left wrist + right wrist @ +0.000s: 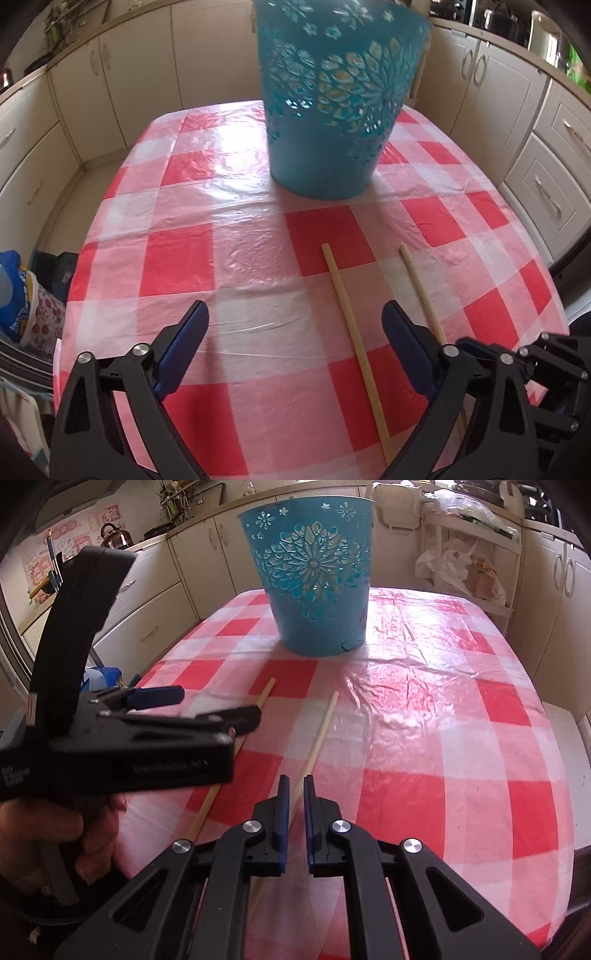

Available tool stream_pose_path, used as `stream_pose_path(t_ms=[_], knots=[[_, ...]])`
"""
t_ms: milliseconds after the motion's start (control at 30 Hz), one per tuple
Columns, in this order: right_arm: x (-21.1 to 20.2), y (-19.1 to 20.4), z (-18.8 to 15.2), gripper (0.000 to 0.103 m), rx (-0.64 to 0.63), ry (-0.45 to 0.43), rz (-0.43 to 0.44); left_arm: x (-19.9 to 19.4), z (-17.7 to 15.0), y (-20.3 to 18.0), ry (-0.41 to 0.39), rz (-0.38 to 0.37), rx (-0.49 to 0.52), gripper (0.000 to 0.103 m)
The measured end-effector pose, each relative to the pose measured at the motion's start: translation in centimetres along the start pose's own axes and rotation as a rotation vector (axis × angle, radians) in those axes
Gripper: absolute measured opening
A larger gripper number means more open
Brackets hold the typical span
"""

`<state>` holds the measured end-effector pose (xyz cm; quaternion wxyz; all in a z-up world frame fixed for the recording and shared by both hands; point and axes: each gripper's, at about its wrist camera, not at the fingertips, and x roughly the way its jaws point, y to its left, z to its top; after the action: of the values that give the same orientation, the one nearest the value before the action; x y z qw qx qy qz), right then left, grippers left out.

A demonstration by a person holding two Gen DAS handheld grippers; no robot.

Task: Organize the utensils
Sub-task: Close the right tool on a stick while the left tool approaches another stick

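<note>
Two wooden chopsticks lie side by side on the red-and-white checked table: one [354,332] [258,709] on the left, the other [424,295] [317,734] on the right. A blue perforated bucket [332,103] [314,576] stands upright behind them. My left gripper [295,325] is open wide and empty, hovering over the table left of the chopsticks; it also shows in the right wrist view [218,705]. My right gripper [294,781] has its jaws narrowly apart astride the right chopstick, which runs between them.
Cream kitchen cabinets [110,92] surround the table. A rack with plastic bags [465,568] stands at the back right. A kettle [116,535] sits on the counter. Bags and cloth [22,295] lie off the table's left edge.
</note>
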<state>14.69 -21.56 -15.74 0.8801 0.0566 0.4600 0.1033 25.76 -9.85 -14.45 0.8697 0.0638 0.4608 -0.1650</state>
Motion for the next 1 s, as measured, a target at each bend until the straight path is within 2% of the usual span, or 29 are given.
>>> stream_pose_path(t_ms=[67, 100, 167, 233, 267, 333, 400, 433, 500, 567, 600, 633, 833, 900, 933, 1000], knots=[[0.8, 0.1, 0.3, 0.009, -0.019, 0.002, -0.025, 0.3, 0.0, -0.6, 0.008, -0.006, 0.030, 0.073], [1.1, 0.2, 0.4, 0.009, -0.030, -0.005, -0.034, 0.4, 0.1, -0.9, 0.005, -0.012, 0.051, 0.070], [1.1, 0.1, 0.5, 0.009, -0.041, -0.007, -0.039, 0.6, 0.1, -1.4, -0.004, -0.013, 0.100, 0.052], [1.0, -0.1, 0.5, 0.009, -0.044, 0.004, -0.030, 0.6, 0.3, -1.8, -0.017, -0.055, 0.163, 0.037], [1.0, -0.2, 0.6, 0.009, -0.039, 0.009, -0.024, 0.7, 0.4, -2.2, -0.021, -0.089, 0.216, 0.028], [0.9, -0.5, 0.8, 0.009, -0.029, 0.015, -0.018, 0.6, 0.3, -3.1, -0.032, -0.116, 0.352, 0.021], [1.1, -0.9, 1.3, 0.011, -0.023, 0.024, -0.025, 0.6, 0.5, -3.6, -0.024, -0.120, 0.435, 0.020], [1.3, -1.0, 1.5, 0.021, -0.023, 0.026, -0.033, 0.7, 0.7, -3.5, -0.006, -0.137, 0.441, 0.020], [1.7, -1.2, 1.9, 0.028, -0.028, 0.026, -0.043, 0.6, 1.0, -3.0, 0.008, -0.152, 0.426, 0.020], [2.0, -1.3, 2.0, 0.024, -0.035, 0.018, -0.043, 0.4, 0.8, -2.5, 0.002, -0.170, 0.436, 0.020], [2.0, -1.3, 2.0, 0.011, -0.039, 0.019, -0.046, 0.4, 0.7, -2.3, -0.003, -0.178, 0.446, 0.019], [1.9, -1.4, 2.0, 0.009, -0.043, 0.026, -0.035, 0.3, 0.6, -2.3, -0.012, -0.191, 0.464, 0.016], [1.5, -1.8, 1.8, 0.008, -0.050, 0.063, 0.021, -0.2, 0.0, -2.7, -0.034, -0.236, 0.629, 0.015], [1.6, -2.0, 2.1, 0.011, -0.037, 0.059, 0.010, -0.2, 0.3, -2.3, -0.021, -0.224, 0.611, 0.015], [1.7, -2.1, 2.2, 0.018, -0.036, 0.058, 0.008, -0.2, 0.4, -2.1, -0.015, -0.212, 0.587, 0.015], [2.0, -2.0, 2.4, 0.020, -0.035, 0.049, 0.004, 0.0, 0.7, -1.5, 0.010, -0.186, 0.500, 0.024]])
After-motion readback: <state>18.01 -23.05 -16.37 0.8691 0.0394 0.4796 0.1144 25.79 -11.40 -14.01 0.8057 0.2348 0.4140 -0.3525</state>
